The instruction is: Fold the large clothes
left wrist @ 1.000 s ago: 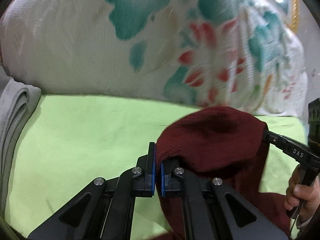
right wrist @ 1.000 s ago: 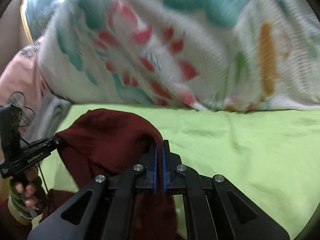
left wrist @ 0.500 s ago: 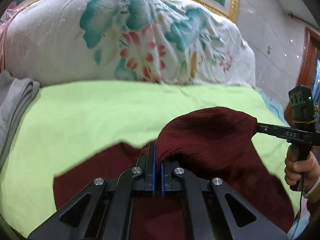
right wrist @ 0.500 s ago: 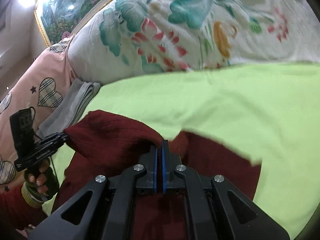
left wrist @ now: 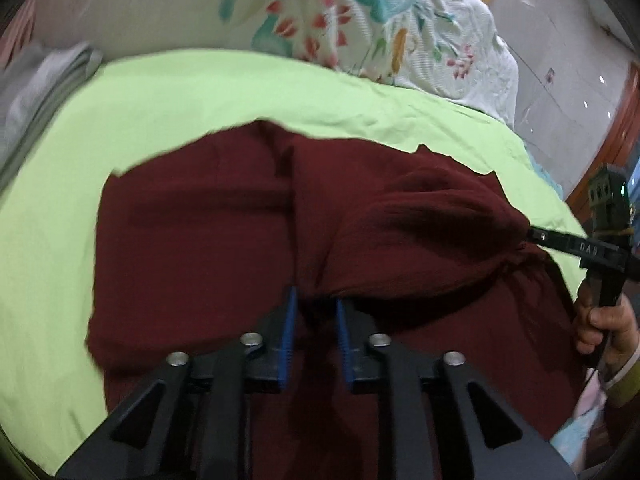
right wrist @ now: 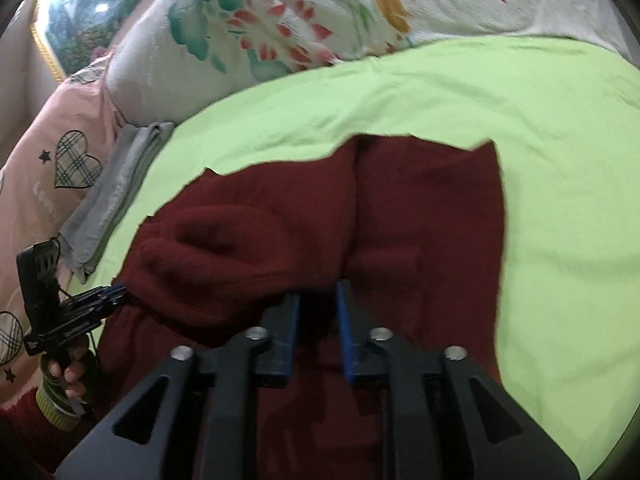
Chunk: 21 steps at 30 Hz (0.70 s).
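**Both grippers let go of the garment**

Jaws that were clamped on the dark red garment half a second ago now stand apart on both tools: the left gripper and the right gripper each show a clear gap between their blue pads, with cloth lying below but not pinched. The garment rests spread on the green sheet, a raised hump near the grippers. By my reading, this fold has just been laid down and the next grasp is due. The right view alone shows the pink heart-print pillow; the left view alone shows the wall and wooden door frame. Both show the folded grey cloth.
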Each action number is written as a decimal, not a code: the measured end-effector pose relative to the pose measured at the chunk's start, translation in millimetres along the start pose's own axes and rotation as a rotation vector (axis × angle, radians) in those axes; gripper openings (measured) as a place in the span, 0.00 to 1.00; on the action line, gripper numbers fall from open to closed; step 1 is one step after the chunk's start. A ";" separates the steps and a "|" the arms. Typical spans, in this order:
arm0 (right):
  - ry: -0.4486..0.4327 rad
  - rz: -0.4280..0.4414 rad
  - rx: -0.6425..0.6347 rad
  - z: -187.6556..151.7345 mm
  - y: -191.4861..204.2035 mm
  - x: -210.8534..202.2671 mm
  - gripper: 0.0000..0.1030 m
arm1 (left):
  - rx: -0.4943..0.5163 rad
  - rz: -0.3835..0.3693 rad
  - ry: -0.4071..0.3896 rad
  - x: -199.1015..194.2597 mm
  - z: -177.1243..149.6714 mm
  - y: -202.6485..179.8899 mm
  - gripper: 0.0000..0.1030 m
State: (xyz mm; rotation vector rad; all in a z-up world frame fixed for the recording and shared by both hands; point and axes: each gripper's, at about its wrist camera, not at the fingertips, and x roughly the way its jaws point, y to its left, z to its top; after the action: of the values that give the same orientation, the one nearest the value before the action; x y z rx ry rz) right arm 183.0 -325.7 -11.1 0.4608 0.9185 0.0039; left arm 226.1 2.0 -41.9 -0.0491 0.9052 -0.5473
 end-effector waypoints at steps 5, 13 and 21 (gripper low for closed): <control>-0.010 0.048 0.131 -13.5 -14.9 -18.9 0.28 | -0.139 -0.114 0.017 -13.7 2.4 22.9 0.47; -0.035 0.188 0.300 -2.3 -16.2 -7.8 0.40 | -0.324 -0.290 0.142 22.9 31.4 33.0 0.62; 0.047 0.243 0.327 4.3 -6.6 30.3 0.09 | -0.290 -0.351 0.158 45.1 44.4 19.0 0.12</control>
State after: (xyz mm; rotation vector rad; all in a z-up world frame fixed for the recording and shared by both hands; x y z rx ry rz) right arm 203.6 -327.3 -34.6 0.8780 0.9079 0.0874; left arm 290.1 -11.1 -52.2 -0.4388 1.1344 -0.7485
